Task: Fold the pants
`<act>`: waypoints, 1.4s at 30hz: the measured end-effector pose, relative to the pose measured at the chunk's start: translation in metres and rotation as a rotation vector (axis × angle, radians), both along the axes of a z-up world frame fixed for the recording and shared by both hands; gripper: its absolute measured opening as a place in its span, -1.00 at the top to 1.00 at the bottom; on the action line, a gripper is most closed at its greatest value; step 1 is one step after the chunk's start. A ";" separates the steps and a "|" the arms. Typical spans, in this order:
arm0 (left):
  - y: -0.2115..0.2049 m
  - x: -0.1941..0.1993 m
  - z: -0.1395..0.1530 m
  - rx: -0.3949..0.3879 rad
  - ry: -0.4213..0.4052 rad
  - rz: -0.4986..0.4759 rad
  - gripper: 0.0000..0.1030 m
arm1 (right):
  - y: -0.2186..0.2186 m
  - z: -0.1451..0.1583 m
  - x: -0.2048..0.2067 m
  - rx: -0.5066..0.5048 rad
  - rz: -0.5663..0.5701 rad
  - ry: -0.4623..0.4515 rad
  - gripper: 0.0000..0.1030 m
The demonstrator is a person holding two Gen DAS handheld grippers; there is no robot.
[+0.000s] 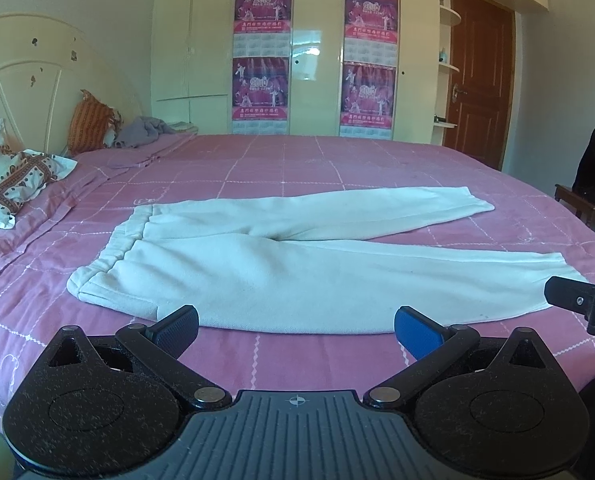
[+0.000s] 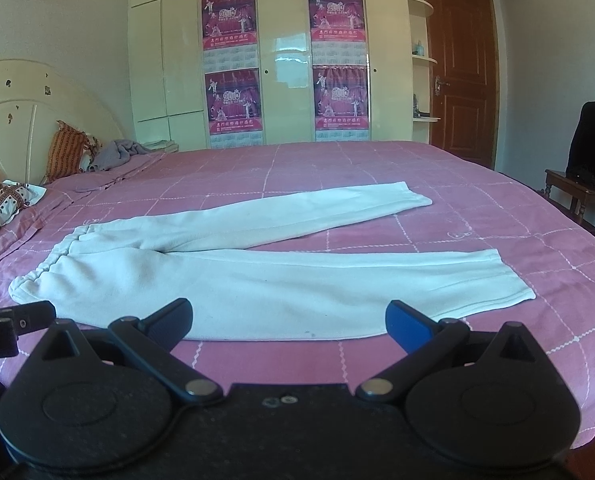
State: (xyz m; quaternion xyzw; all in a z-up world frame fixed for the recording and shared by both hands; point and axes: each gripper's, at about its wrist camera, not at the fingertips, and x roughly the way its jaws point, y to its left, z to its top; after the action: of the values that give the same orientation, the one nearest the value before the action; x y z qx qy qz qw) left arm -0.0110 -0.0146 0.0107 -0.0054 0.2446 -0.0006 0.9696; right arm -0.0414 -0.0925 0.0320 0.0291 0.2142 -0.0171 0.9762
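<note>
pink checked bedspread (image 1: pixel 297 160) covering the bed, wardrobe (image 2: pixel 281 60) behind. white pants (image 1: pixel 297 272) lying flat and unfolded, waistband left, legs splaying right. left gripper (image 1: pixel 296 326) and right gripper (image 2: pixel 288 318) hovering at the near edge, both spread wide, holding nothing.

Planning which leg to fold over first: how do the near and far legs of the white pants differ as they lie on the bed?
The near leg of the white fleece pants runs roughly straight along the bed's front edge; the far leg angles away toward the wardrobe, so the two splay into a V. The near leg lies just ahead of both open grippers, left gripper and right gripper; the far leg lies beyond it. Both lie flat, unfolded, on the pink checked bedspread, cuffs to the right.
</note>
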 end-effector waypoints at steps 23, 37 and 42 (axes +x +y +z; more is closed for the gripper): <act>0.094 0.167 -0.021 -0.051 0.102 0.112 -1.00 | 0.022 0.003 0.145 -0.046 0.226 0.024 -0.68; 0.267 0.383 -0.057 -0.027 0.207 0.155 -0.43 | 0.071 -0.001 0.368 -0.098 0.468 0.070 0.12; 0.300 0.433 -0.084 -0.074 0.252 0.102 -0.42 | 0.090 -0.018 0.435 -0.116 0.528 0.117 0.06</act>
State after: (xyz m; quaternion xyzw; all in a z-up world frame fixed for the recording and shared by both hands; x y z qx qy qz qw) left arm 0.4223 0.2852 -0.0733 -0.0535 0.3637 0.0406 0.9291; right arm 0.3937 -0.0029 0.0137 -0.0845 0.2690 0.2240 0.9329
